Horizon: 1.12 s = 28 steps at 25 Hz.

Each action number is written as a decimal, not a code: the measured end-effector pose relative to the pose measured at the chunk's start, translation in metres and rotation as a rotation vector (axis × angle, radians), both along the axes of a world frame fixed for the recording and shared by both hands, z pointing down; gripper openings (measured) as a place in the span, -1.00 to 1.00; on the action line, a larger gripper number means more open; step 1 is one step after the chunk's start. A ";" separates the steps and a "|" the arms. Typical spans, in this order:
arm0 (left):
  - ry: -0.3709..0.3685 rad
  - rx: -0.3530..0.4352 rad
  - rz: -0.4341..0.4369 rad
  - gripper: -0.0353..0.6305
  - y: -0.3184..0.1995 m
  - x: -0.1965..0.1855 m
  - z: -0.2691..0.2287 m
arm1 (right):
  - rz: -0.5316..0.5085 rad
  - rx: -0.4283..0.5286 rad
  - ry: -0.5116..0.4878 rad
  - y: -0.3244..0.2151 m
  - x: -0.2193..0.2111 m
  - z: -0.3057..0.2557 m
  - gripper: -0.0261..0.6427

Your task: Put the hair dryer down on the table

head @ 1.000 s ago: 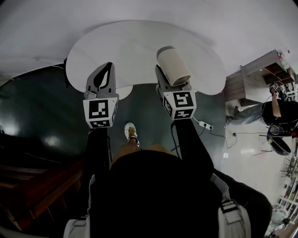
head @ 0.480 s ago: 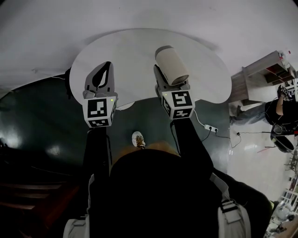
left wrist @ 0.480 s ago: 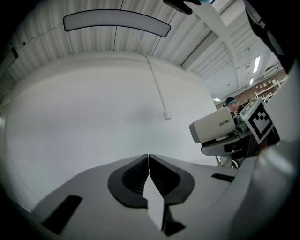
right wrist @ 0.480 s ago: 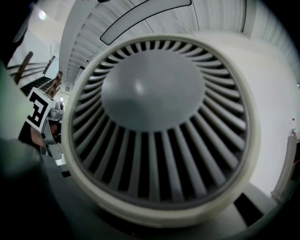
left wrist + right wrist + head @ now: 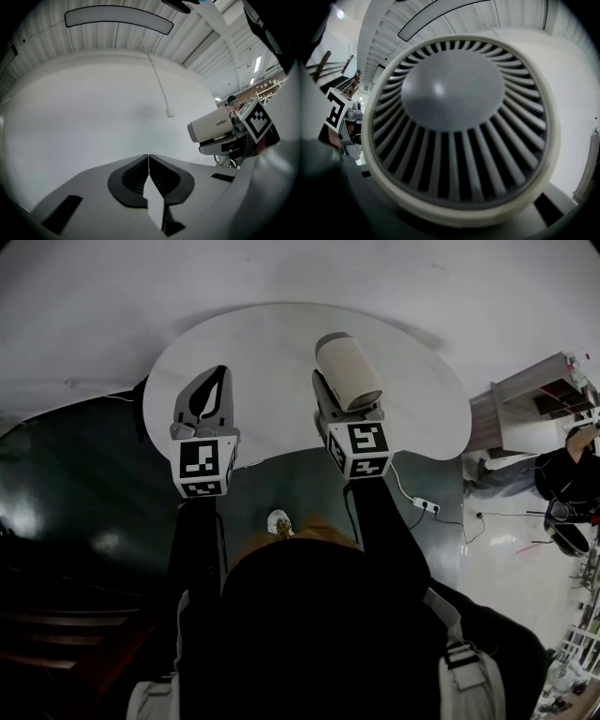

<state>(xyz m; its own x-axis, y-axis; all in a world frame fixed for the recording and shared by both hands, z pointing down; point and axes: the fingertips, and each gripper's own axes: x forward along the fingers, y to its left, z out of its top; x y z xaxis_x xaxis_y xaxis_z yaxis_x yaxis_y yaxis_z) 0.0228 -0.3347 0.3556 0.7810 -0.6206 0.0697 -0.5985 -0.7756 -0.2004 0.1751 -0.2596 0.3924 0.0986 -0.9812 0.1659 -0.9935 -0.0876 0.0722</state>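
**Hair dryer held above a bare white table**

The dark floor [image 5: 84, 484] spreads wide on the left, turning pale on the right, where a shelf unit [image 5: 525, 395] stands well clear of the table. The rounded white table [image 5: 272, 343] has a bare top, and its curved near edge runs just under both grippers. The hair dryer [image 5: 347, 371] is over the right half of the top, not resting on it. It has a cream, stubby, cylindrical barrel, and from behind it shows a grey domed hub ringed by radial vent slats. The right gripper [image 5: 323, 395] is clamped on it from below, though the barrel hides the grip point. The left gripper [image 5: 214, 381] has its jaws pressed together, holding nothing. A power strip [image 5: 424, 504] lies on the floor near the table's right side.
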 end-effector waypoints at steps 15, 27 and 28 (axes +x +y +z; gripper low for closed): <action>-0.032 -0.015 -0.087 -0.84 -0.041 0.028 0.003 | -0.147 -0.039 0.012 -0.064 0.023 0.005 -0.39; -0.077 -0.034 -0.272 -0.84 -0.072 0.004 0.019 | -0.490 -0.175 0.117 -0.137 -0.032 0.061 -0.39; -0.078 -0.036 -0.287 -0.84 -0.073 -0.001 0.020 | -0.516 -0.185 0.133 -0.139 -0.039 0.066 -0.39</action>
<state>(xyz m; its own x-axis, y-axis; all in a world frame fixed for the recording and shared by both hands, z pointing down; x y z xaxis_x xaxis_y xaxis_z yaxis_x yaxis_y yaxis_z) 0.0220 -0.4076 0.3755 0.5650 -0.8115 0.1490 -0.7784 -0.5842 -0.2298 0.1358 -0.3989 0.4581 -0.3549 -0.8634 0.3586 -0.8854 0.4335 0.1675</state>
